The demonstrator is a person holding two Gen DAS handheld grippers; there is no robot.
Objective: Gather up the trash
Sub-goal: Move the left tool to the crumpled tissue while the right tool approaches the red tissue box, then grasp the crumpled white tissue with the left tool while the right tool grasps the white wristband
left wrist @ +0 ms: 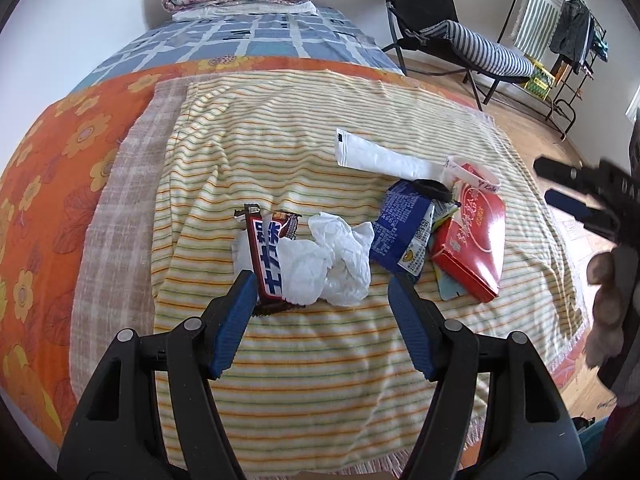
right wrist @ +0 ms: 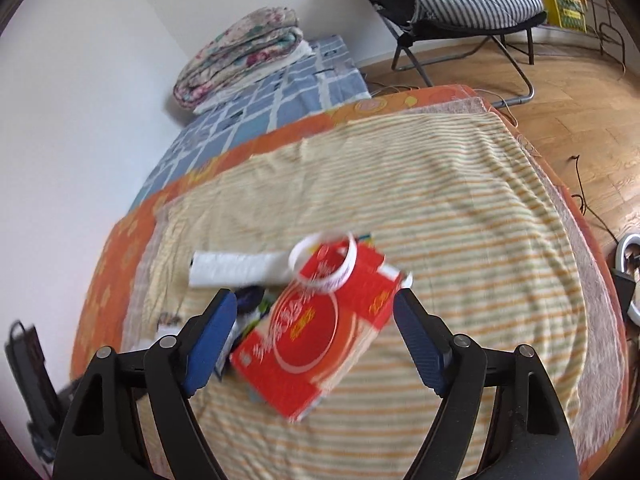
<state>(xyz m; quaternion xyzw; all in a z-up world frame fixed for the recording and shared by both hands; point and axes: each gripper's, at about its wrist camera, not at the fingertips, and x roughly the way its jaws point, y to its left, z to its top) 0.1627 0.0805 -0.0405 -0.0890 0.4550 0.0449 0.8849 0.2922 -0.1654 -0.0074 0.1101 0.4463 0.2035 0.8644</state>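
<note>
Both sets of blue-padded fingers stand wide apart with nothing pinched. Starting at the left: the left gripper (left wrist: 322, 288) hovers over a striped towel (left wrist: 280, 128) spread on the bed, its jaws splayed around the near edge of the litter. By its left finger (left wrist: 236, 312) lies a chocolate bar wrapper (left wrist: 267, 256), red, white and blue, one end just beside the pad, though contact is too close to call. Next along, a crumpled white tissue (left wrist: 332, 260) sits between the two pads, overlapping the wrapper. Moving right, a blue snack packet (left wrist: 400, 232) leans against the tissue's far side, its lower corner close to the right finger (left wrist: 412, 320). Behind it, a long white sachet (left wrist: 380, 156) lies flat on the towel, and a small black object rests on top of the packet, too unclear to identify. Further right again, a red carton (left wrist: 472, 240) lies tilted on the pile, a white wristband (left wrist: 476, 174) at its far end.

Over to the right gripper (right wrist: 316, 312): jaws spread wide, the red carton (right wrist: 316, 336) lies between them with clear gaps on both sides, the pads not pressing on it. The wristband (right wrist: 324, 260) rests on the carton's far end, the sachet (right wrist: 236, 270) off to its left. From the left camera, that gripper (left wrist: 560, 184) shows at the right edge, blurred, with the person's hand (left wrist: 612, 300) behind it.
</note>
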